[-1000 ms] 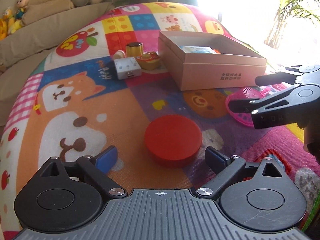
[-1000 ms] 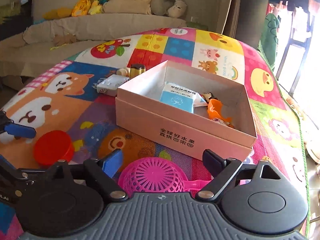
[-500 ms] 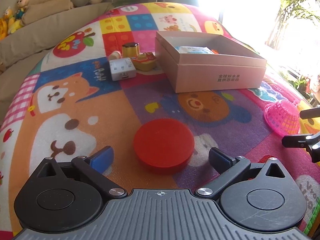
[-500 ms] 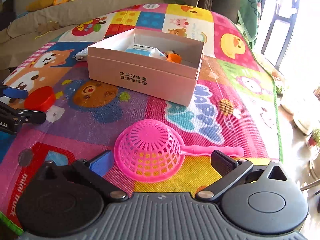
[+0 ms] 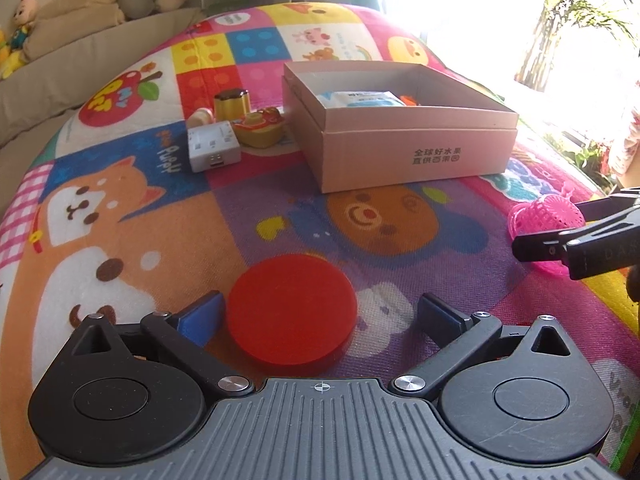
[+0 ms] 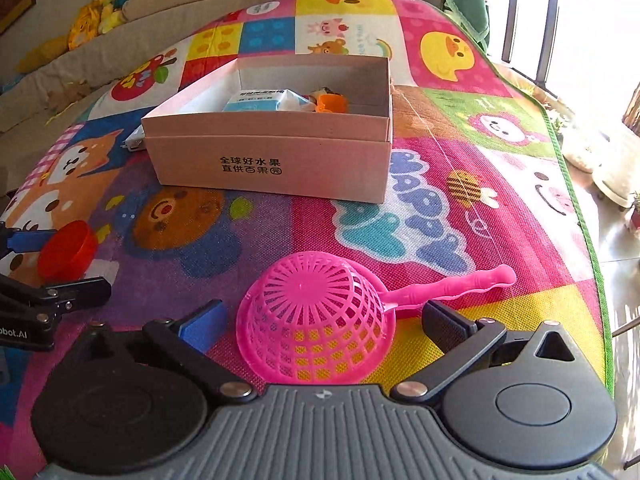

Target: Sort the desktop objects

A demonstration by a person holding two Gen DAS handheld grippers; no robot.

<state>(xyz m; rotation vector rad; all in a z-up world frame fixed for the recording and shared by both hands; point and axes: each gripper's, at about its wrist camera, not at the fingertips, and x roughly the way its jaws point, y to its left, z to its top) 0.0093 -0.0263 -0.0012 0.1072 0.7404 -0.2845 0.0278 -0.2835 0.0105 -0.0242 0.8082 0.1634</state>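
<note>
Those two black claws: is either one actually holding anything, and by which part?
Nothing is held. The left gripper stands open around the red disc; the right gripper stands open around the pink strainer.

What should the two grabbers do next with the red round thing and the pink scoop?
Probably squeeze shut. The left gripper has its jaws open around the red disc, which lies flat on the mat. The right gripper is open around the upside-down bowl of the pink strainer. Neither is gripped yet, and the open pink box waits ahead.
</note>
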